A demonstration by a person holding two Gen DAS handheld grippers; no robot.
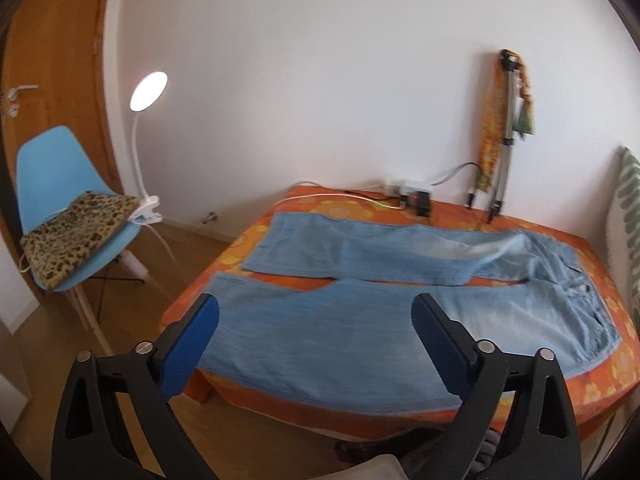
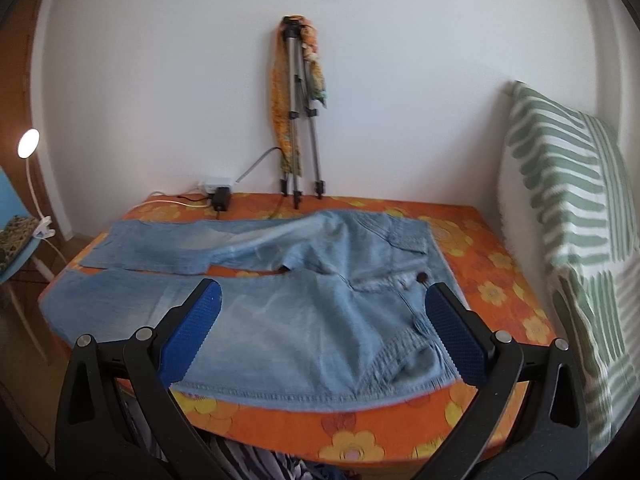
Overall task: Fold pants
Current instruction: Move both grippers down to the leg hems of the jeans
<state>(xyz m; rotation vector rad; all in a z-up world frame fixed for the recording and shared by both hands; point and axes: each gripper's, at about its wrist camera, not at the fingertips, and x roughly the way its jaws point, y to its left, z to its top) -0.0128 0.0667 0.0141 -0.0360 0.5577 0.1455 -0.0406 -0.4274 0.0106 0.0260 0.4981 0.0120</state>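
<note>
Light blue denim pants lie spread flat on an orange flowered bed cover, the two legs side by side pointing left, the waist at the right. In the right wrist view the pants show the waistband and a dark button near the right. My left gripper is open and empty, held above the near leg. My right gripper is open and empty, held above the waist end of the near side.
A tripod with an orange cloth leans on the back wall. A power strip and black adapter with cables lie at the bed's far edge. A green striped cushion stands at the right. A blue chair with a clip lamp stands at the left.
</note>
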